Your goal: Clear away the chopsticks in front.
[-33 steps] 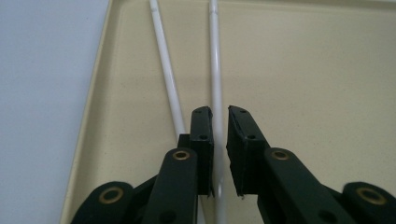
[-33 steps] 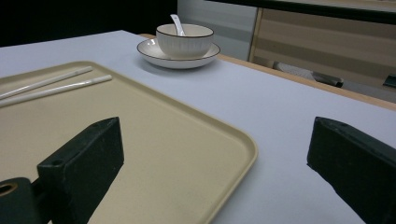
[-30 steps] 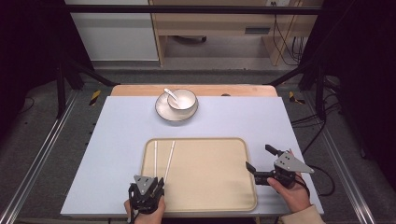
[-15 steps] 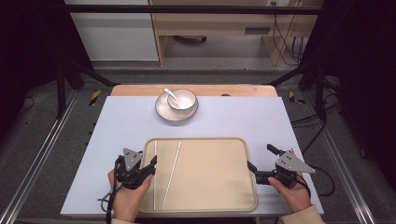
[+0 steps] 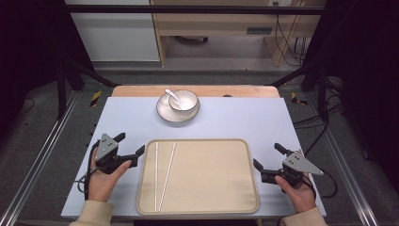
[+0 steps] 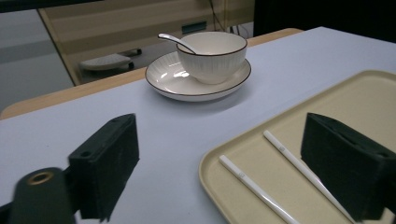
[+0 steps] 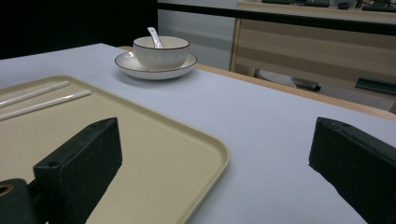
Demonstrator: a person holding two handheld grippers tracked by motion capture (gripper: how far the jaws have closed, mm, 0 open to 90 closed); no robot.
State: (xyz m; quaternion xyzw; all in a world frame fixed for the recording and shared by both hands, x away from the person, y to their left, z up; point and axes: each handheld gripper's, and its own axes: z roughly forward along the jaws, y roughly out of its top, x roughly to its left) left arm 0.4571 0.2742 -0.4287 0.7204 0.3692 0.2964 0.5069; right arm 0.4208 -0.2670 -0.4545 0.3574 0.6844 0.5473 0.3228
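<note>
Chopsticks (image 5: 164, 175) on tray (image 5: 207, 207), your grippers flank it.
Left gripper (image 5: 130, 149) at 9 o'clock, jaws just opening, empty; right gripper (image 5: 267, 157) at 3 o'clock, jaws apart.

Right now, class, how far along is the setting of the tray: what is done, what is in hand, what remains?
Done: two white chopsticks lie on the beige rectangular tray. In hand: nothing; the left gripper, jaws just opened, sits beside the tray's left edge, and the right gripper waits open. Probably left: the white bowl with its spoon stands on its saucer beyond the tray.
</note>
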